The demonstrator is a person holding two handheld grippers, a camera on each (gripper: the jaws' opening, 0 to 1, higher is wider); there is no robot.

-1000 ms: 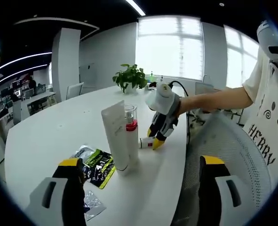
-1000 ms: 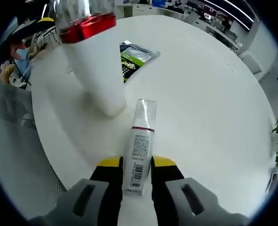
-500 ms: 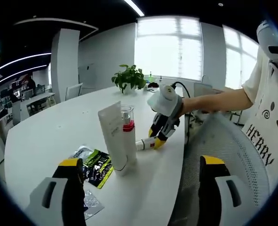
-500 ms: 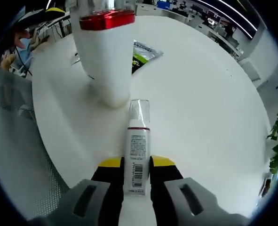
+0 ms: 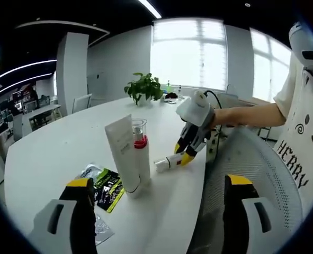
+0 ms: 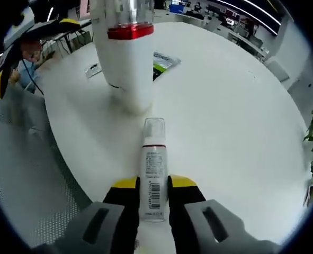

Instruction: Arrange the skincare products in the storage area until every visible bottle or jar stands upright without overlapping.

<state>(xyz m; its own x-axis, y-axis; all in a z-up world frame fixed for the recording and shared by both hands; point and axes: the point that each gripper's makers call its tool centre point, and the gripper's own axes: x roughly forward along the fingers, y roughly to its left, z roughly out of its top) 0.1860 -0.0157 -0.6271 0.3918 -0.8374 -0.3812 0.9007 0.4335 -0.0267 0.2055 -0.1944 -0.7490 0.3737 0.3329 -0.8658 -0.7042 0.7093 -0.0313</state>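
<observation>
The right gripper (image 6: 153, 191) is pinching the small bottle (image 6: 153, 180), lying beside the upright tube (image 6: 130, 58); the left gripper (image 5: 159, 209) is spread wide, holding nothing.

- My right gripper (image 6: 153, 189) has its yellow-tipped jaws closed on a small white bottle (image 6: 153, 172), clear cap pointing away from me.
- Just past the cap I see a tall white bottle (image 6: 127, 50) with a red band, upright on the white table (image 6: 235, 121).
- A green packet (image 6: 164, 60) lies flat behind it.
- A mesh chair (image 6: 26, 159) sits at the table's edge.
</observation>
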